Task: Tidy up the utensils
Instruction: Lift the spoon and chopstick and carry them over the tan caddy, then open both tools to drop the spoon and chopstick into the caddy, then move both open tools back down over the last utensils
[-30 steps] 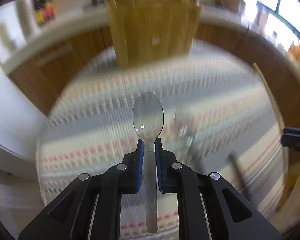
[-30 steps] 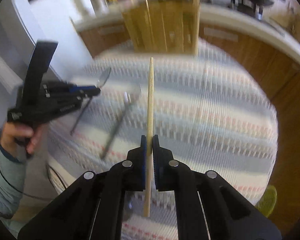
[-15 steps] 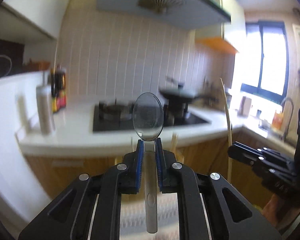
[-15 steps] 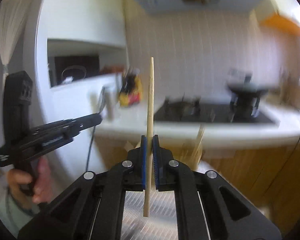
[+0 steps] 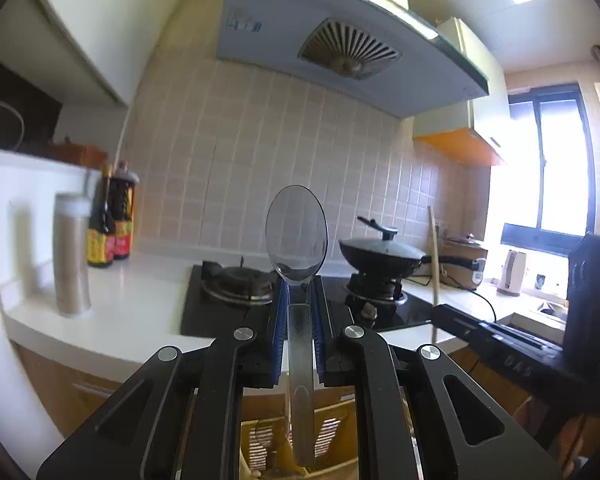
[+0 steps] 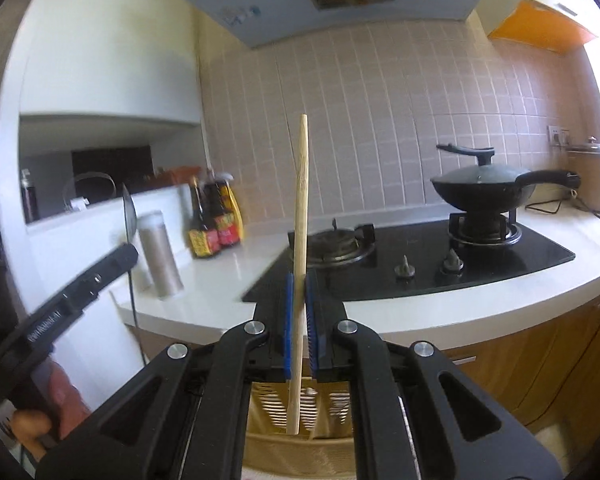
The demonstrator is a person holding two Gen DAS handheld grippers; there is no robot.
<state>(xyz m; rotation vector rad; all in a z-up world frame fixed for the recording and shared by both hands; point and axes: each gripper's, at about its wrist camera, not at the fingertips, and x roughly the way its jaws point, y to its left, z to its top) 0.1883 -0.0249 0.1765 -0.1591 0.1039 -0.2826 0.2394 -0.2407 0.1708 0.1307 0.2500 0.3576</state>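
Observation:
My left gripper (image 5: 298,284) is shut on a clear plastic spoon (image 5: 297,236), bowl up, handle running down between the blue pads. My right gripper (image 6: 300,280) is shut on a wooden chopstick (image 6: 301,200), held upright. Both are raised and face the kitchen counter. A yellow slotted utensil basket (image 6: 320,408) shows low between the right gripper's fingers, and the same basket (image 5: 332,428) shows under the left gripper's fingers. In the right wrist view the left gripper (image 6: 128,248) comes in from the left with the spoon (image 6: 129,212) edge-on. In the left wrist view the right gripper (image 5: 440,312) comes in from the right with the chopstick (image 5: 433,264).
A white counter (image 6: 220,280) carries a black gas hob (image 6: 420,268), a lidded black wok (image 6: 484,190), sauce bottles (image 6: 214,228) and a steel flask (image 6: 160,256). A range hood (image 5: 340,52) hangs overhead. A hand (image 6: 56,400) grips the left tool's handle.
Both grippers have risen and tipped up from the striped tablecloth to face the counter and hob. Spoon and chopstick stay clamped as before. The table has dropped out of view.

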